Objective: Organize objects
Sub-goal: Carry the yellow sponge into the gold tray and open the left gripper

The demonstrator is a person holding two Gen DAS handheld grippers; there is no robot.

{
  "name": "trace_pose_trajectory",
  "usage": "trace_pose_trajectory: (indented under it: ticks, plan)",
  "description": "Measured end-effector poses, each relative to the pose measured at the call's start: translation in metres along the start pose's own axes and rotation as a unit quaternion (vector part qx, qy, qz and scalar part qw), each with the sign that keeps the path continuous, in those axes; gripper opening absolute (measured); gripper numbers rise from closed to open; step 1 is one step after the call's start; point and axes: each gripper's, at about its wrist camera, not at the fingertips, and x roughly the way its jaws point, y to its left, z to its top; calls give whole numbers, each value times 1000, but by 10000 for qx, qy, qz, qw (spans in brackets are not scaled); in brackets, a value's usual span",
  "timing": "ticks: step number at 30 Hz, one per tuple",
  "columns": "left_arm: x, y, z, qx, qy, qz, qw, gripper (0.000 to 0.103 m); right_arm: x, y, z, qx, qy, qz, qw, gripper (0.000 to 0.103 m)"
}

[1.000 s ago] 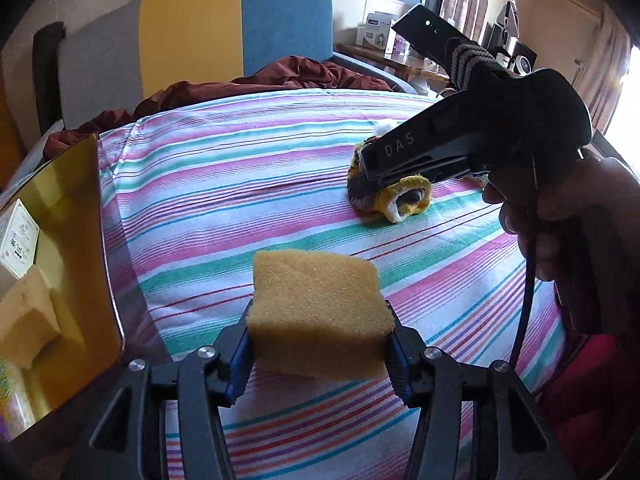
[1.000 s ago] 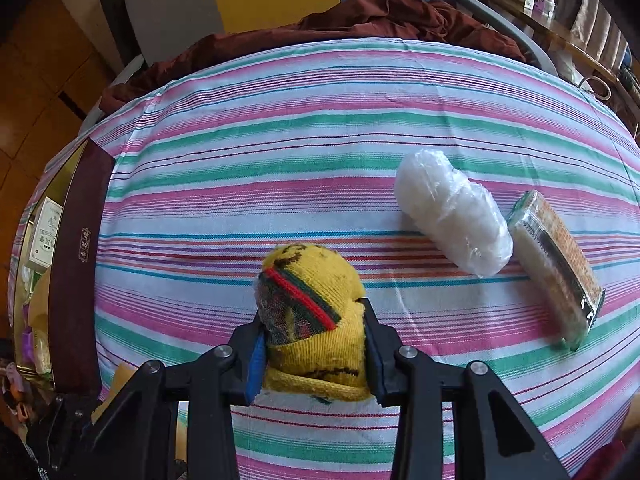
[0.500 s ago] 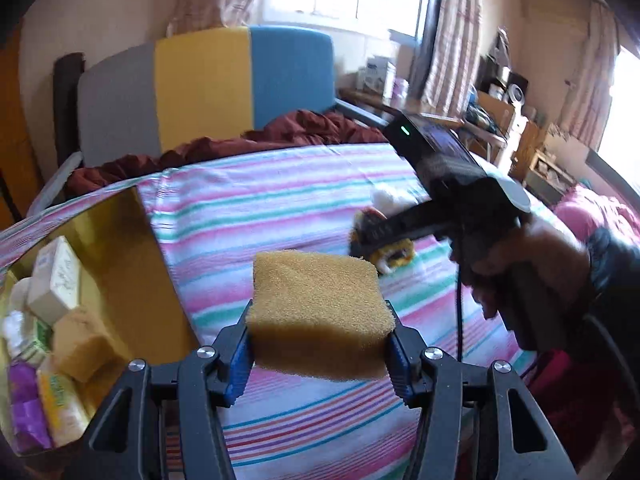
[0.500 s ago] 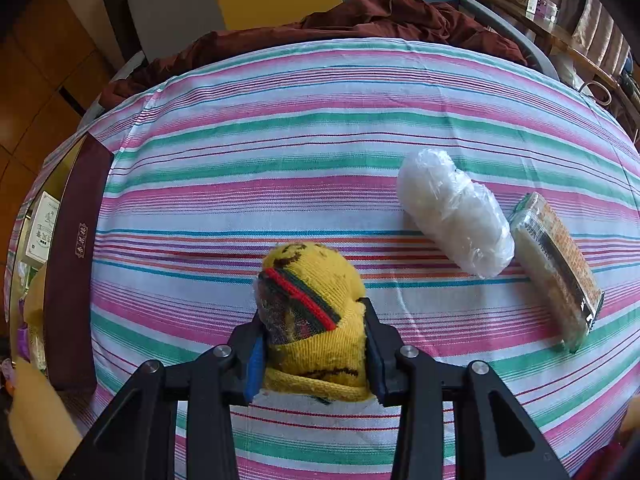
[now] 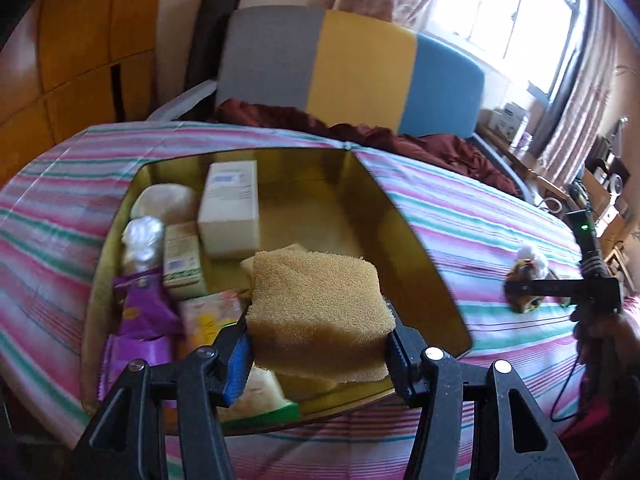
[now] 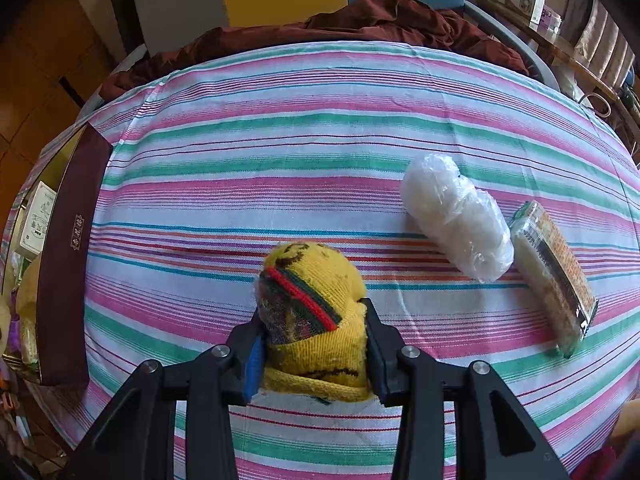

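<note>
My left gripper (image 5: 318, 344) is shut on a yellow sponge (image 5: 316, 304) and holds it above the near end of a gold-lined box (image 5: 404, 236) that holds several packets. My right gripper (image 6: 314, 354) is shut on a yellow knitted sock bundle (image 6: 312, 312) with a red and green stripe, low over the striped cloth (image 6: 280, 152). That gripper and the sock bundle also show far right in the left wrist view (image 5: 524, 284). The box's dark red wall (image 6: 72, 248) is at the left of the right wrist view.
A white plastic-wrapped roll (image 6: 456, 220) and a clear packet of biscuits (image 6: 552, 272) lie on the cloth to the right of the sock bundle. In the box are a white carton (image 5: 230, 208), a purple packet (image 5: 140, 312) and other packets. A chair (image 5: 352, 64) with dark red fabric stands behind.
My left gripper has swung left with the sponge, from over the striped cloth to above the box. My right gripper and the sock bundle have hardly moved.
</note>
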Motion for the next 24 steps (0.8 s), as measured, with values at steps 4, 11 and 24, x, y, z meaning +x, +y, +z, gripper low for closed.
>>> trace_pose_trajectory:
  ticks: [4,11,24]
  plan:
    - [9,7,-10,-60,173,42,9998,59,0,0,0,-26,-8,-21,10000,42]
    - [16,5,-14,-74,287,50,9995,68,0,0,0,-69,-10,-48,10000,43]
    - [-5,6,-13,69,6,288,9996,70,1,3,0,-146,-24,-120,9998,44]
